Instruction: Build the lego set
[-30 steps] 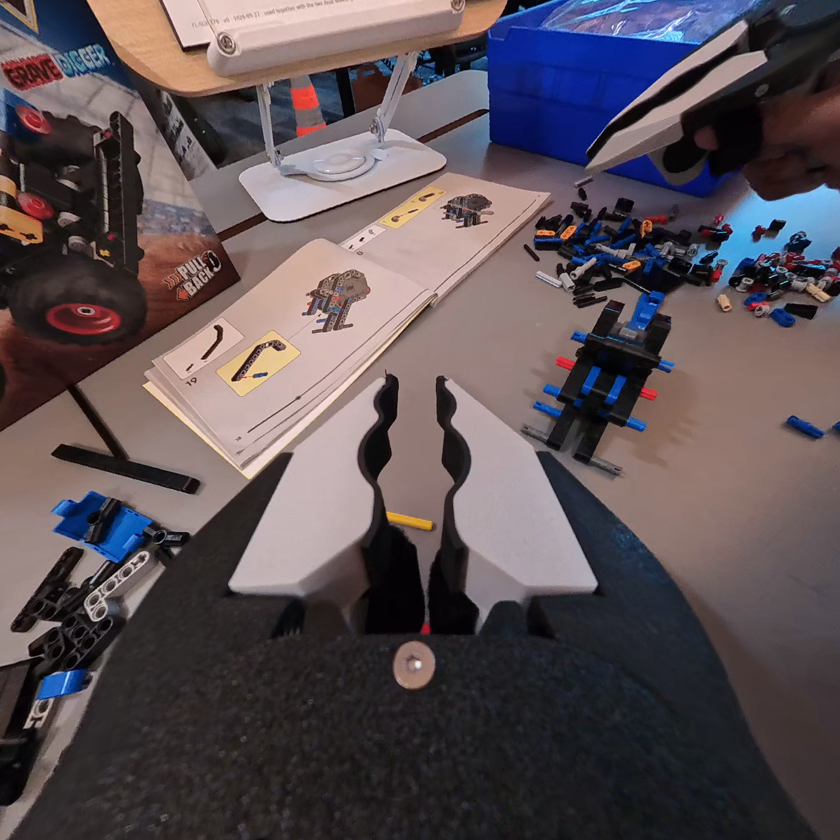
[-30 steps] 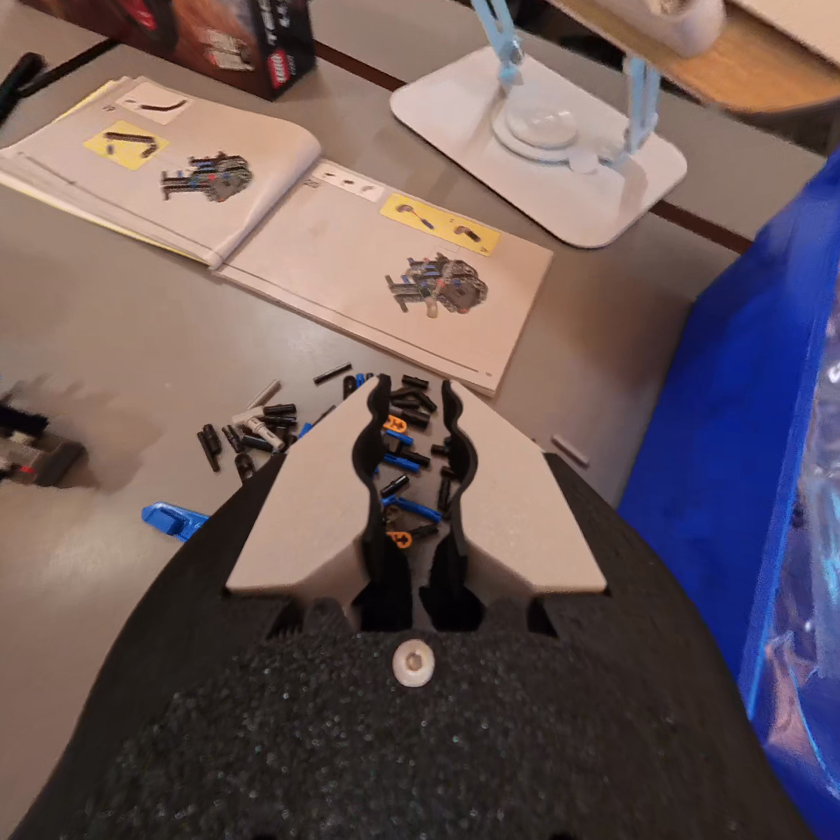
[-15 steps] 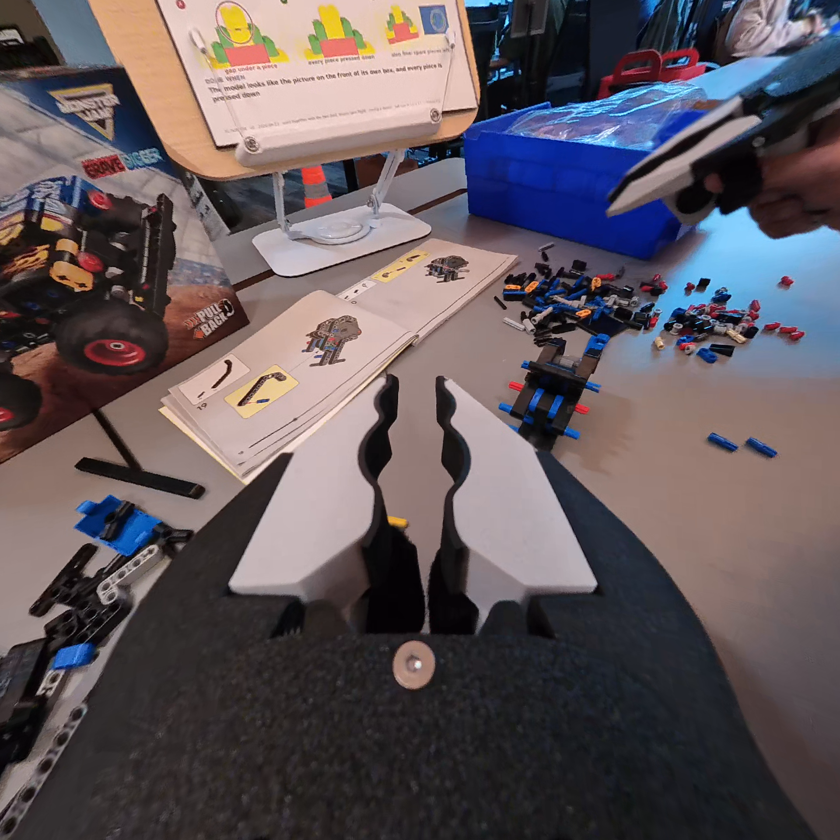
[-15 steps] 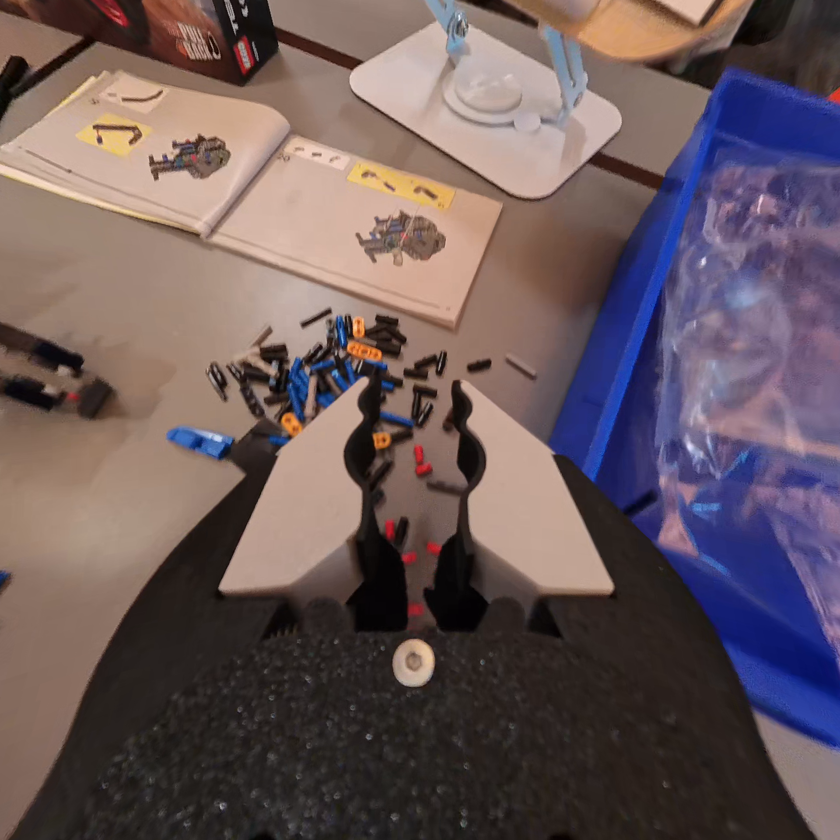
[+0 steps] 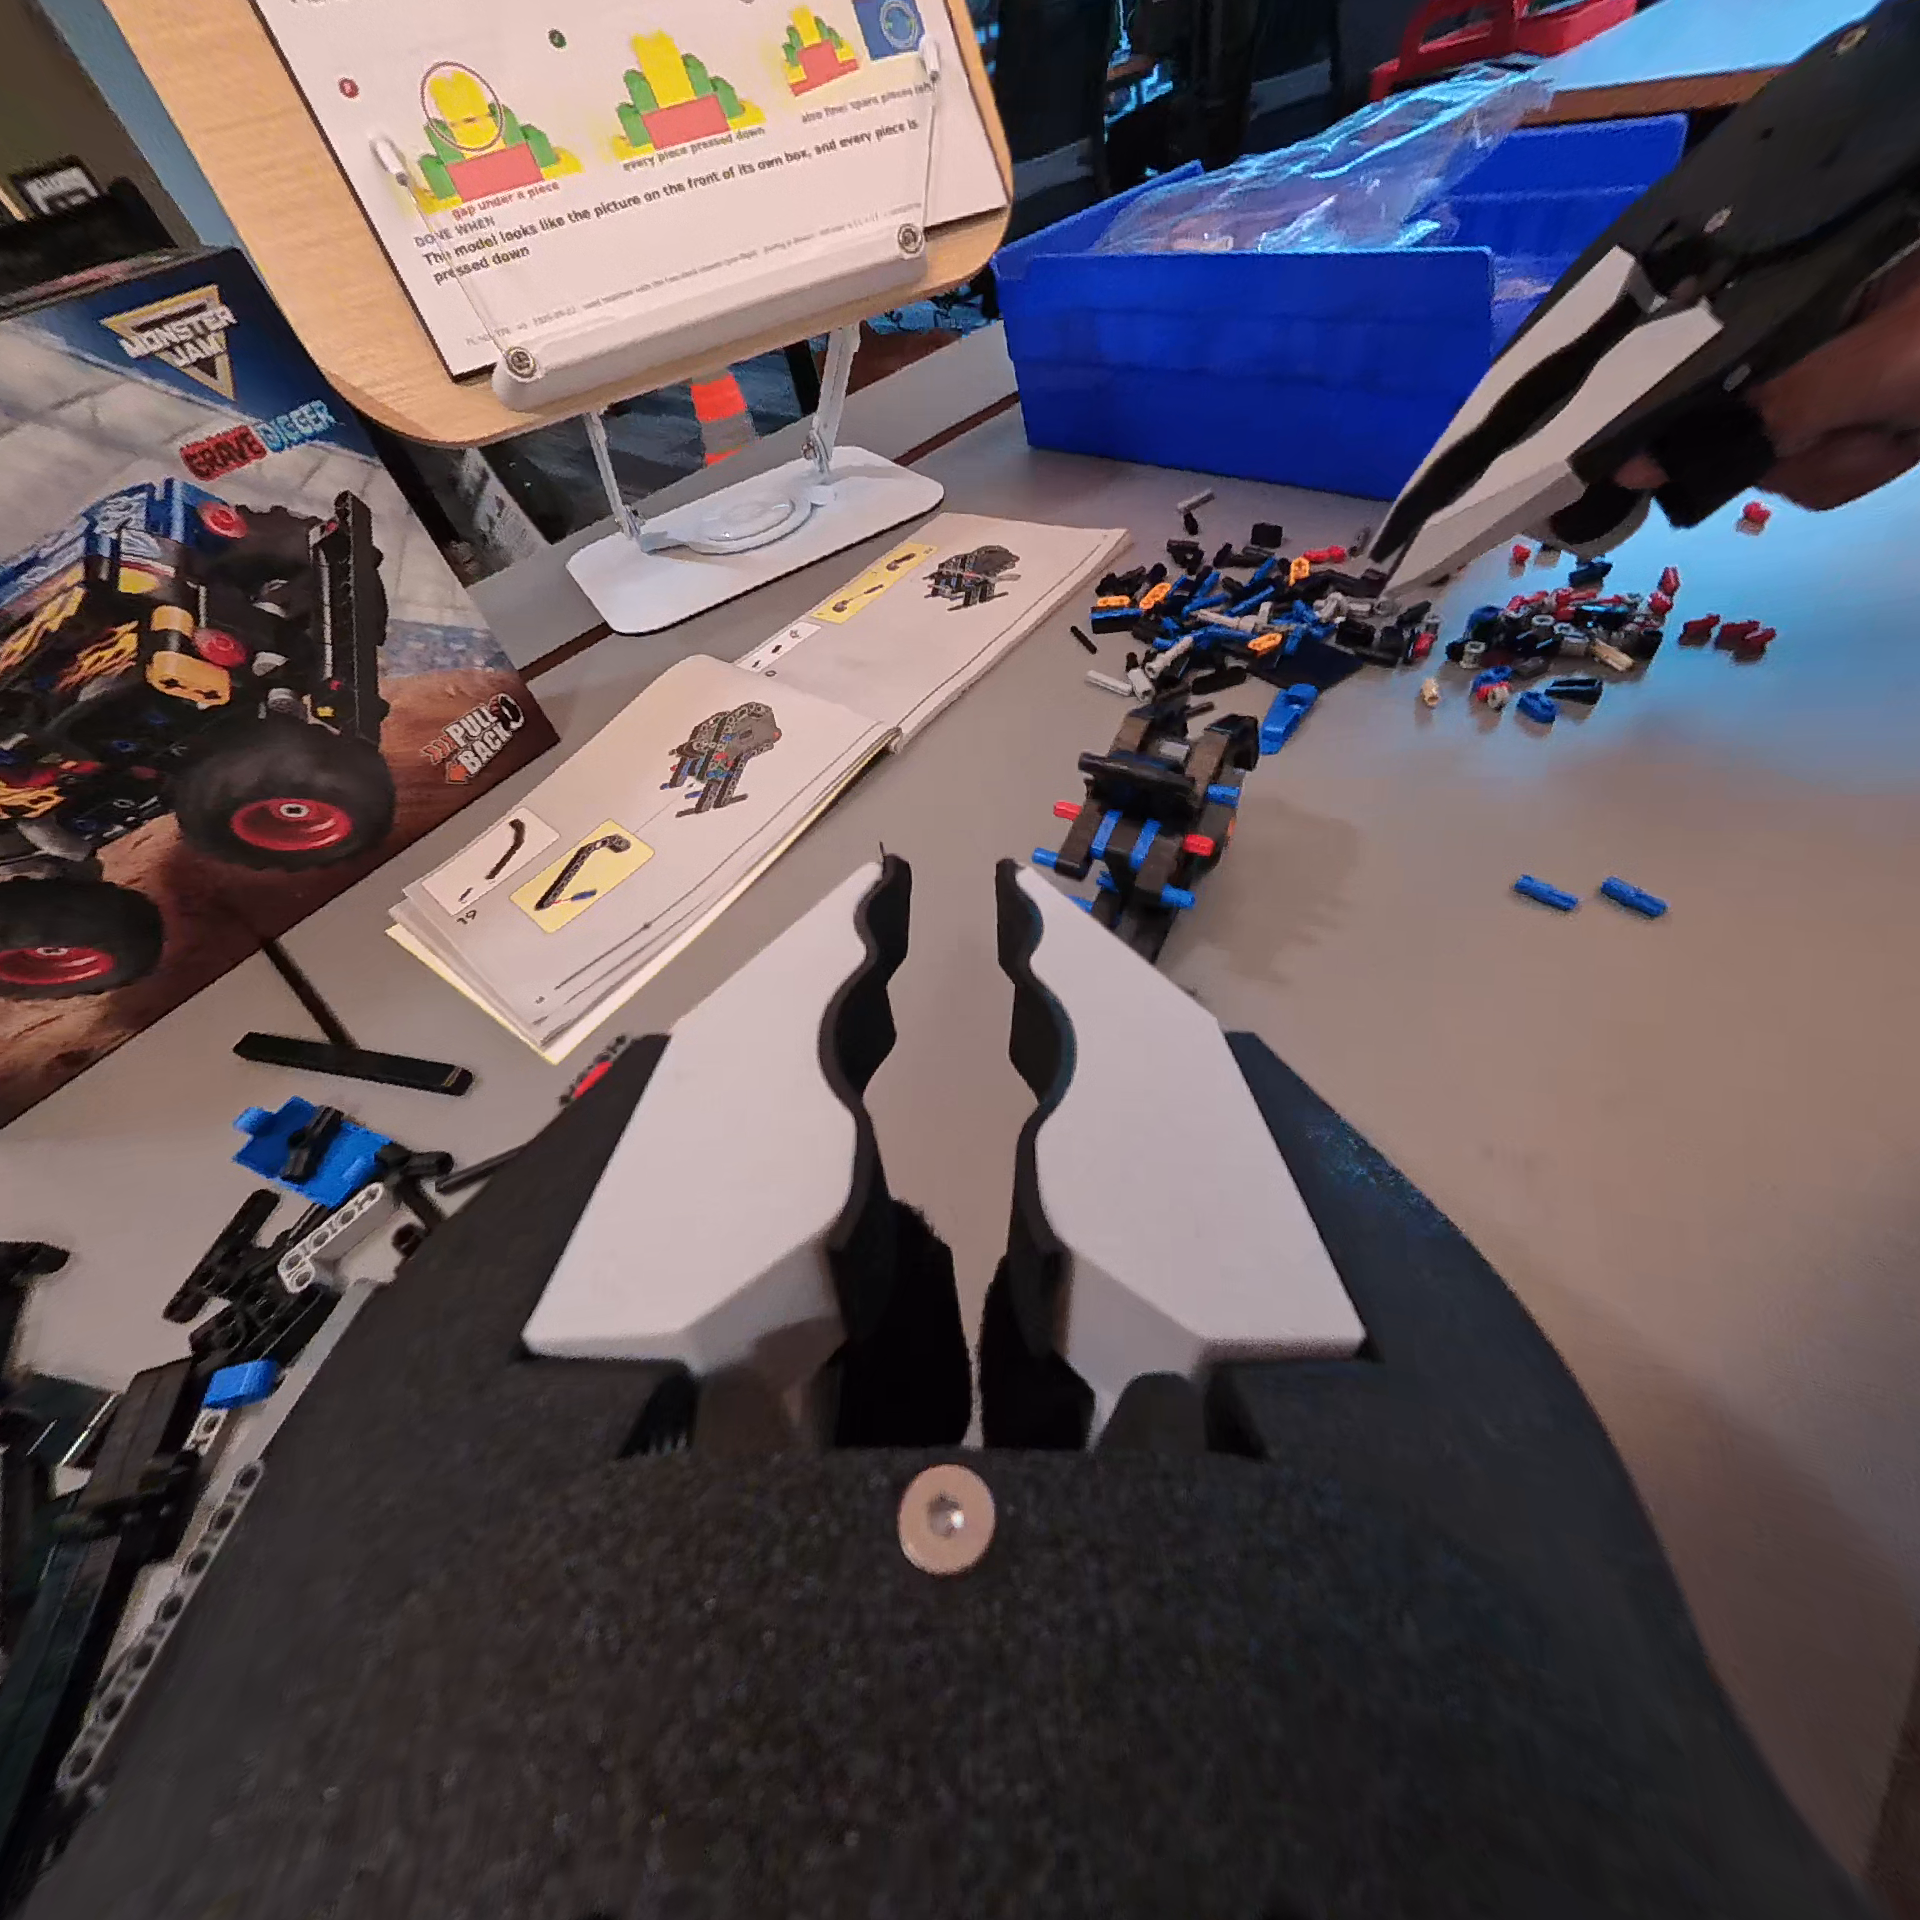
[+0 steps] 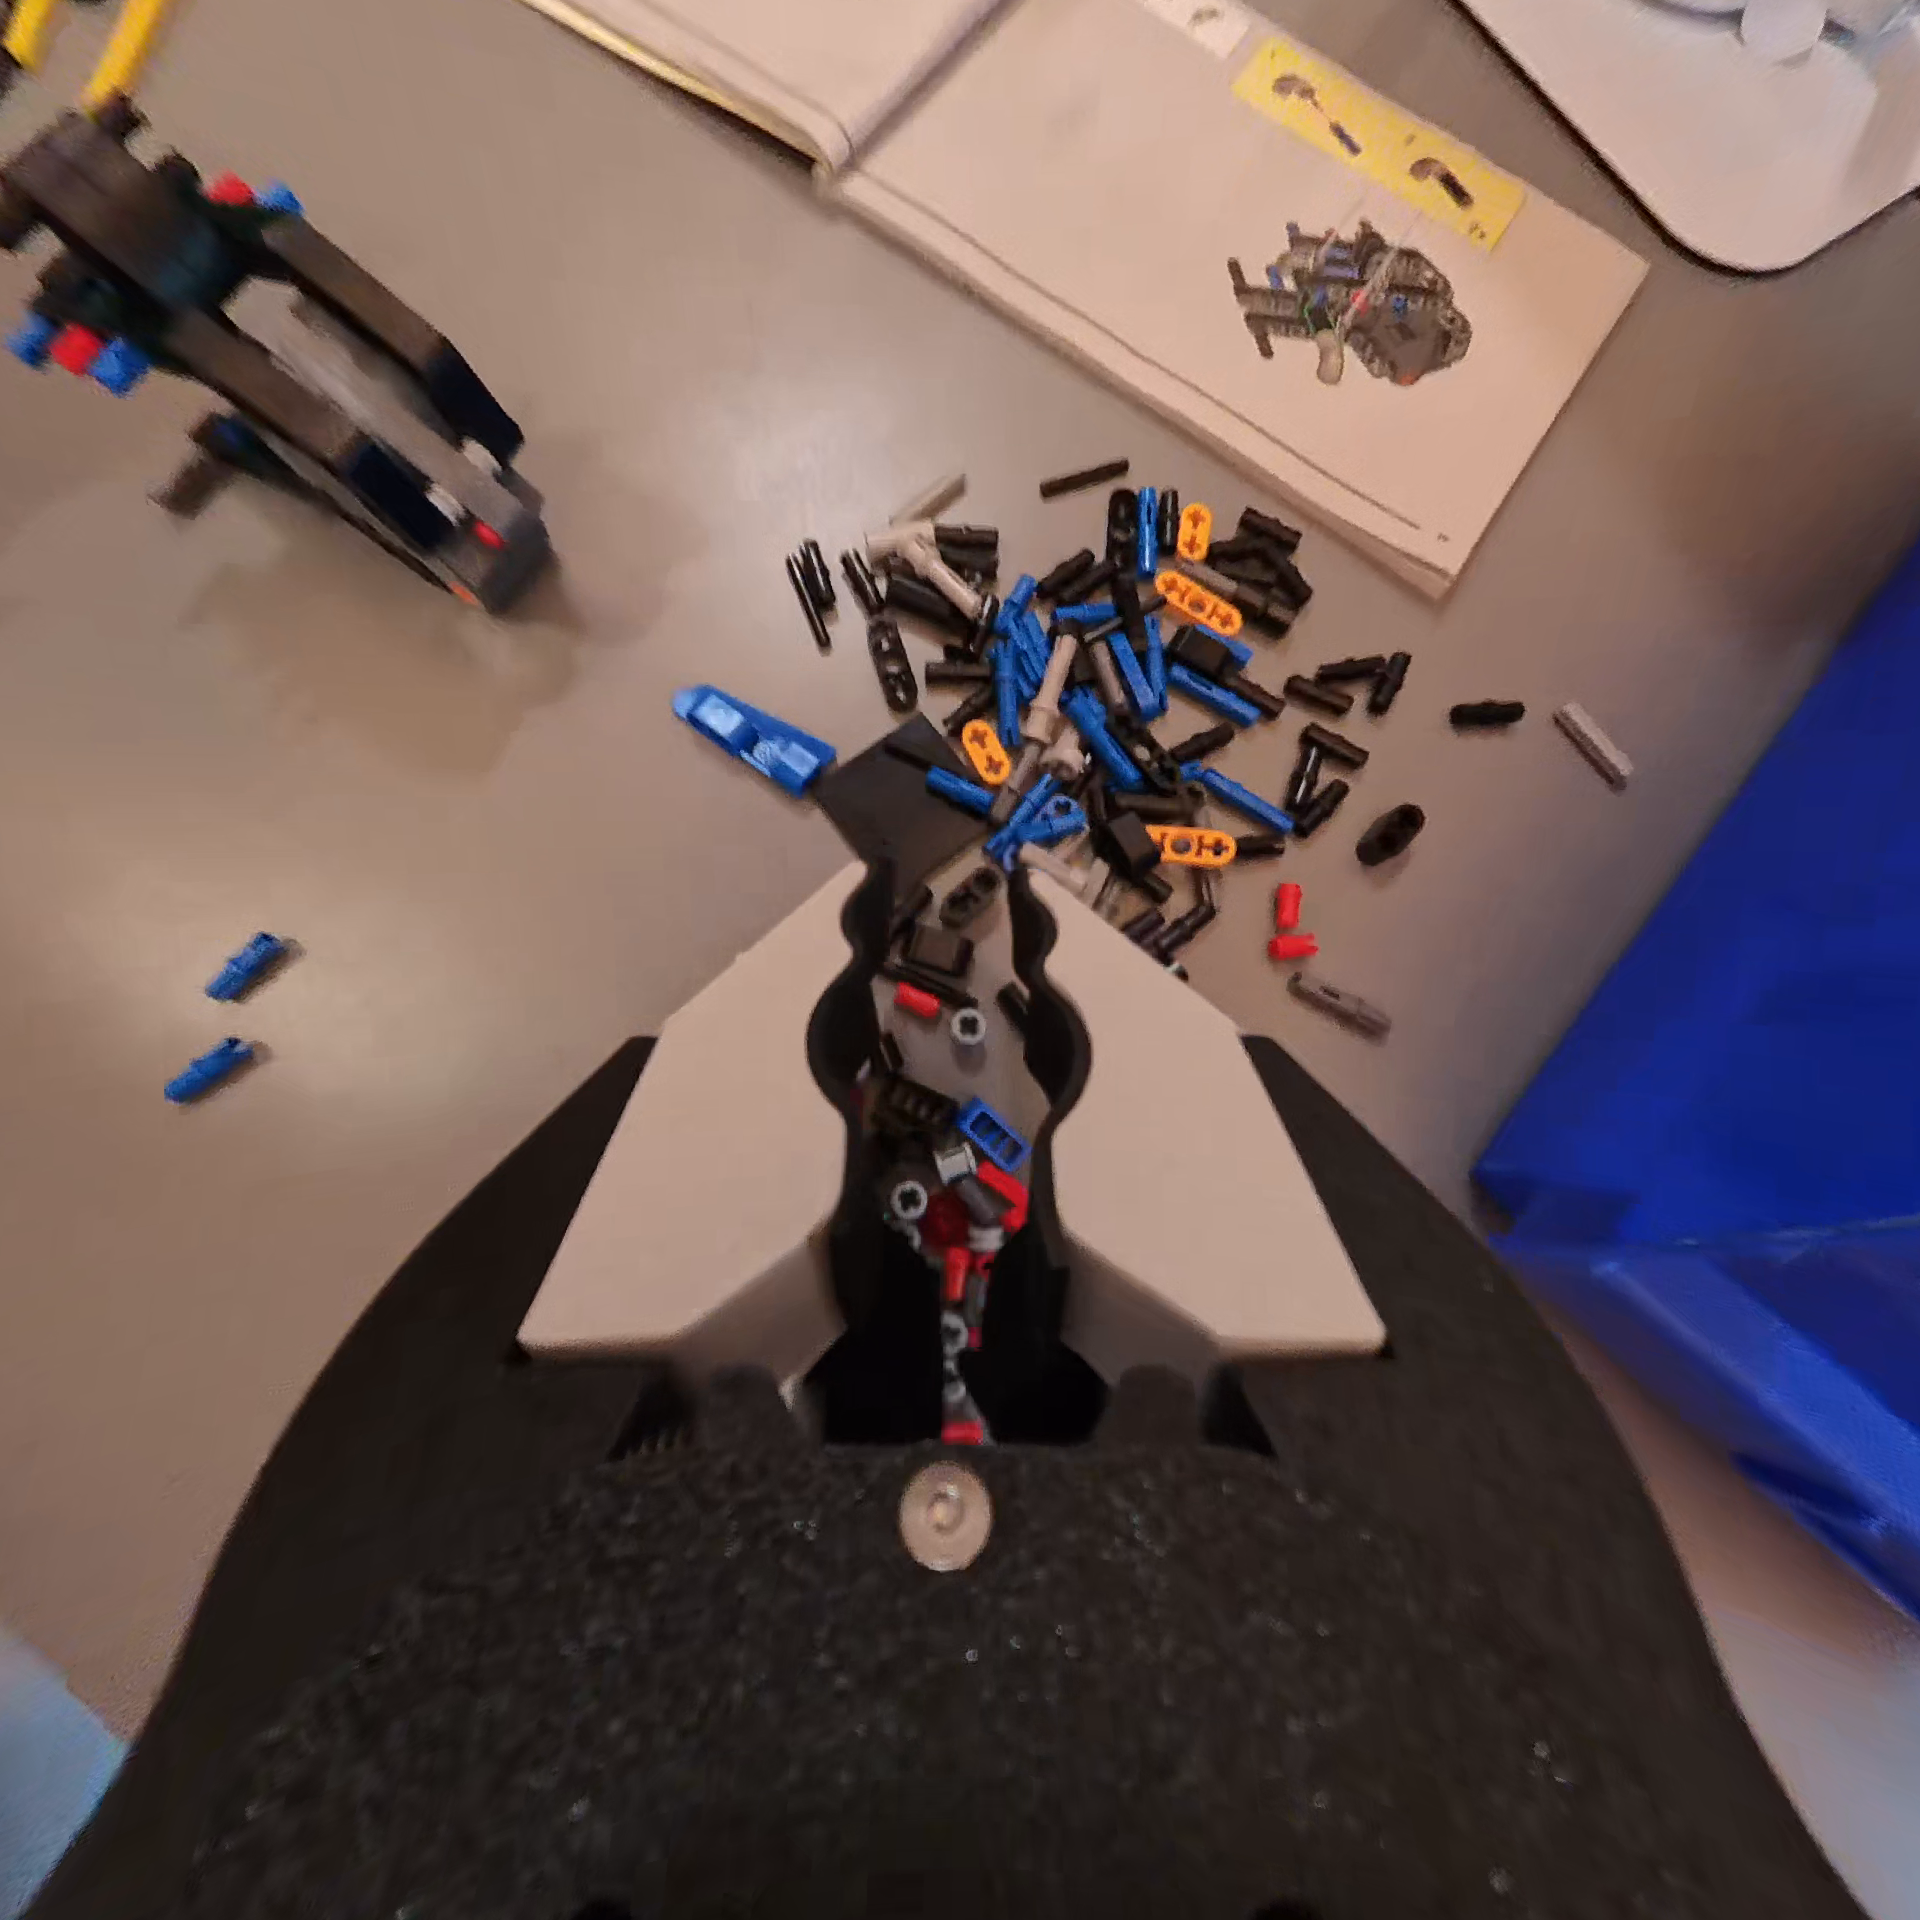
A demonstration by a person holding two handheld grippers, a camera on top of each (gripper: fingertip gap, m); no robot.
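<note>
Dipping your right gripper, jaws slightly parted and empty, at the heap of small blue and black pins, you're picking. Your left gripper waits parted, empty, the black-and-blue chassis at one o'clock.

Bare desk lies open right of the half-built model; the parts pile, booklet and blue bin block beyond.

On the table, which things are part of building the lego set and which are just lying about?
Part of the job:
- parts pile
- half-built model
- instruction booklet
- larger parts at near left
- right gripper, open, tips at the pile
- left gripper, open, empty

Lying about:
- set box
- sheet stand
- blue bin
</note>
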